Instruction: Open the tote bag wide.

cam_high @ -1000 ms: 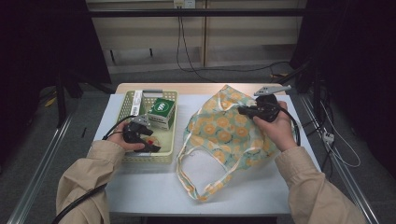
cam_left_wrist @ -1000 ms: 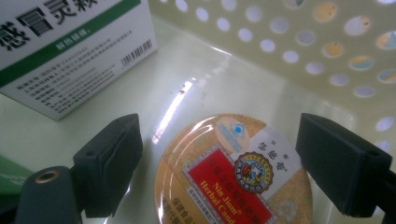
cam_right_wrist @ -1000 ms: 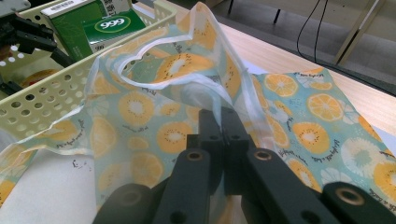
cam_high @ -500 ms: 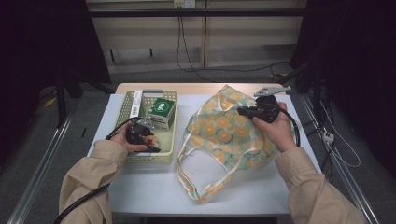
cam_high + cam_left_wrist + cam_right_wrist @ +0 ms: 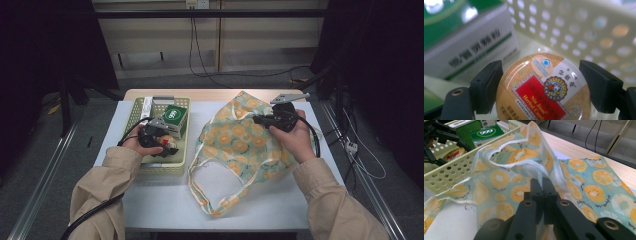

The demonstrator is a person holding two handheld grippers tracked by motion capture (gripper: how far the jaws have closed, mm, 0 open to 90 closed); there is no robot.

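Note:
A round candy tin (image 5: 541, 92) with a red and gold label sits between the jaws of my left gripper (image 5: 540, 75), inside the pale green basket (image 5: 160, 170). The jaws have just been closing, and both pads now press on the tin's sides, holding it slightly above the basket floor. From above, the left gripper (image 5: 162, 142) is at the basket's near end. My right gripper (image 5: 543, 182) is shut on the edge of a cloth bag (image 5: 506, 182) printed with orange slices, and holds that edge lifted. Seen from above, the right gripper (image 5: 260, 120) is over the bag (image 5: 240, 145).
A green box (image 5: 173, 116) stands in the basket just behind the tin, and a white box with green print (image 5: 474, 50) is close on the left. The basket's perforated wall (image 5: 586, 32) lies beyond. The bag's handles trail over the white table (image 5: 260, 210) toward its front edge.
The left hand has shifted a little and risen slightly in the basket, with the tin in its jaws. The right hand and the bag have stayed still.

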